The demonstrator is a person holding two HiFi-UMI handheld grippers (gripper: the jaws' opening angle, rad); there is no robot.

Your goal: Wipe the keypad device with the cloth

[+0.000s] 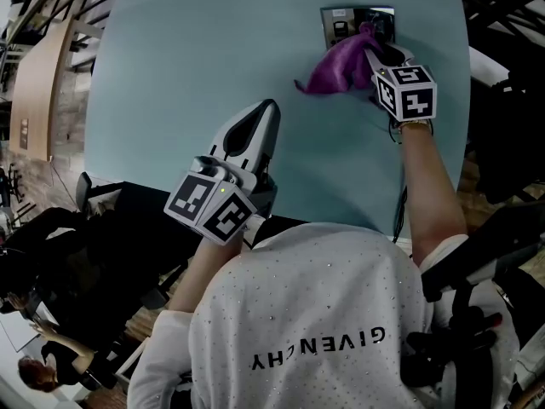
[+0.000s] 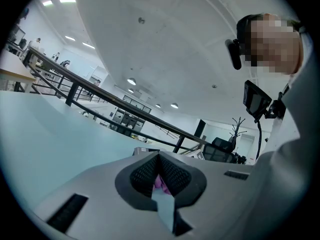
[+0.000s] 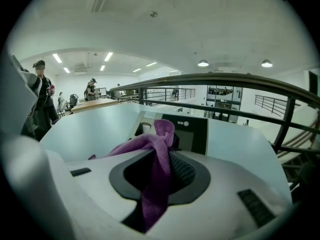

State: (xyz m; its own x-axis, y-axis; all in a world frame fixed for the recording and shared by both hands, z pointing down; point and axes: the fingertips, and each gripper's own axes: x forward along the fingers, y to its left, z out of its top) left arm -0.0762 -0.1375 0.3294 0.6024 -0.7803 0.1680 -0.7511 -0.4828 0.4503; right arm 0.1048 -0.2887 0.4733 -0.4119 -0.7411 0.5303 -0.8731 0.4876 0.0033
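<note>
The keypad device lies flat at the far edge of the pale green table; in the right gripper view the keypad device shows grey and black just beyond the jaws. A purple cloth rests partly on its near side. My right gripper is shut on the cloth, which hangs down between its pads. My left gripper sits shut over the table's near part, holding nothing, well apart from the device. In the left gripper view the left gripper has its pads pressed together.
A cable runs down the table's right near side. A railing stands beyond the table's far edge. Chairs and dark equipment crowd the right. People stand far off at the left.
</note>
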